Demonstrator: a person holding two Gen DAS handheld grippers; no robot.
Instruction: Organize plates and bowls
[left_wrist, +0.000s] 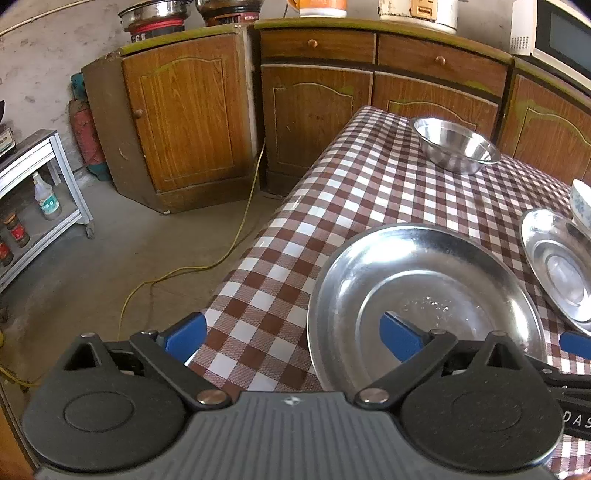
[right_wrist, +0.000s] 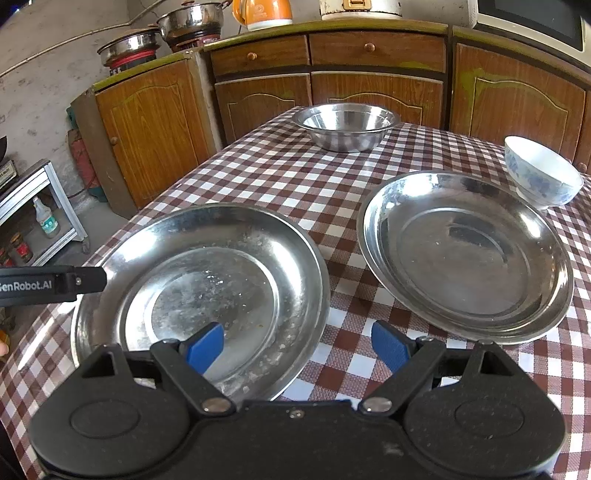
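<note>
Two steel plates lie on the checked tablecloth: a near plate (right_wrist: 207, 295) (left_wrist: 424, 295) and a second plate (right_wrist: 465, 254) (left_wrist: 557, 266) to its right. A steel bowl (right_wrist: 345, 127) (left_wrist: 456, 146) stands at the far end. A white bowl with blue flowers (right_wrist: 541, 175) (left_wrist: 580, 203) sits behind the second plate. My left gripper (left_wrist: 293, 338) is open, straddling the near plate's left rim. My right gripper (right_wrist: 297, 347) is open over that plate's right rim, one blue pad above the plate, one above the cloth.
The table (left_wrist: 332, 206) ends at a left edge dropping to a concrete floor with a yellow cable (left_wrist: 236, 243). Wooden cabinets (right_wrist: 376, 88) stand behind the table. A metal rack (left_wrist: 40, 192) with bottles stands at far left. Pots and appliances sit on the counter.
</note>
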